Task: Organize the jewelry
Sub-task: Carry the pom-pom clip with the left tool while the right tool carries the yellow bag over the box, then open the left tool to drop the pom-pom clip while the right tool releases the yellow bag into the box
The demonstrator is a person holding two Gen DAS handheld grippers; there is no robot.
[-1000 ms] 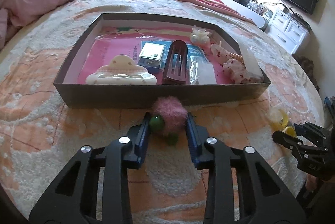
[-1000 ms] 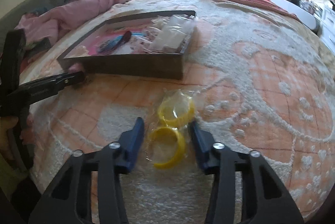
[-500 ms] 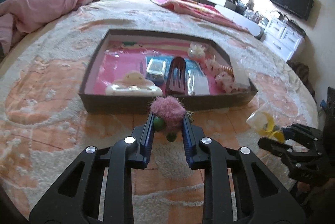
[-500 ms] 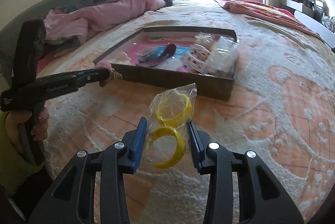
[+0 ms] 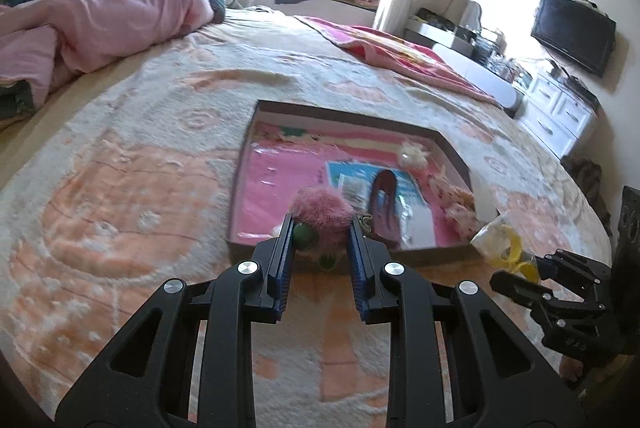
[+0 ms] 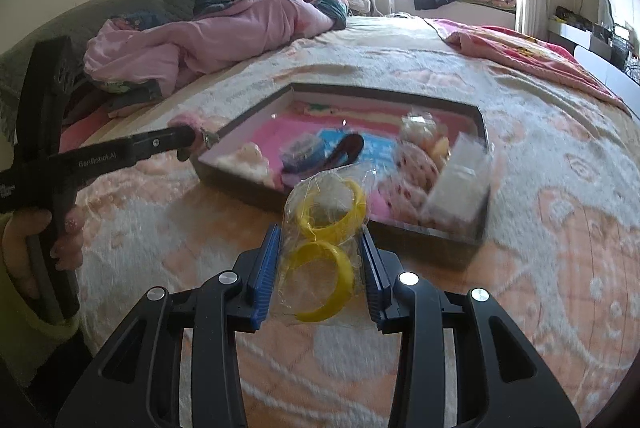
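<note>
- Left wrist view: the left gripper (image 5: 320,228) is clenched on a pink pompom (image 5: 320,209) with green beads under it, held in the air over the near edge of the box (image 5: 448,148) on the bed (image 5: 120,168).
- The pompom looks light and soft; its fluff squashes, so the firmer core or bead end is likely the safer hold.
- A brown clip (image 5: 383,204) and small packets lie inside the box, right of the pompom.
- At the right edge the right gripper (image 5: 520,264) carries the bag (image 5: 500,240).
- Right wrist view: the right gripper (image 6: 320,248) is grasping a clear bag (image 6: 324,228) of two yellow bangles, held up near the box (image 6: 464,252).
- The film looks slippery and crinkly, the rings stiff; pinching across a ring should hold better than film alone.
- At far left a hand (image 6: 44,244) holds the left gripper (image 6: 192,136), whose tip is at the box's left rim.
</note>
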